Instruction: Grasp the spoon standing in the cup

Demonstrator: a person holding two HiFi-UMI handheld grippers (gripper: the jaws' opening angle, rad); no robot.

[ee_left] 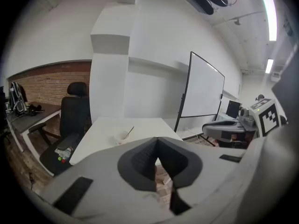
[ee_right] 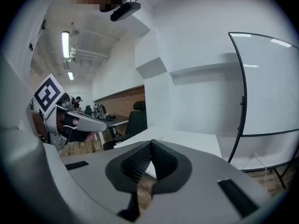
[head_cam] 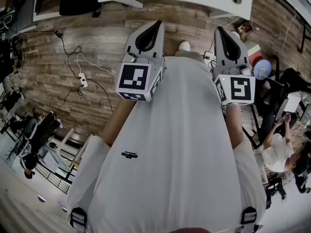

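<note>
on the table (ee_left: 100, 127), thin spoon (ee_left: 130, 129) leans in pale cup (ee_left: 121, 136); left tool (ee_left: 157, 143) and right tool (ee_right: 151, 146) closed

The head camera looks steeply down over the person's shirt (head_cam: 170, 144) at the left gripper (head_cam: 156, 24), the right gripper (head_cam: 219, 30) and the wood floor (head_cam: 73, 38), while the 2 gripper cameras face roughly level along their own jaws toward the same white table (ee_left: 140, 125) and whiteboard (ee_left: 203, 87), well apart from both.

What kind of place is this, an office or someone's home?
Most likely an open-plan office or lab, not a home: a whiteboard on a stand, a black office chair, and a seated person working nearby.
</note>
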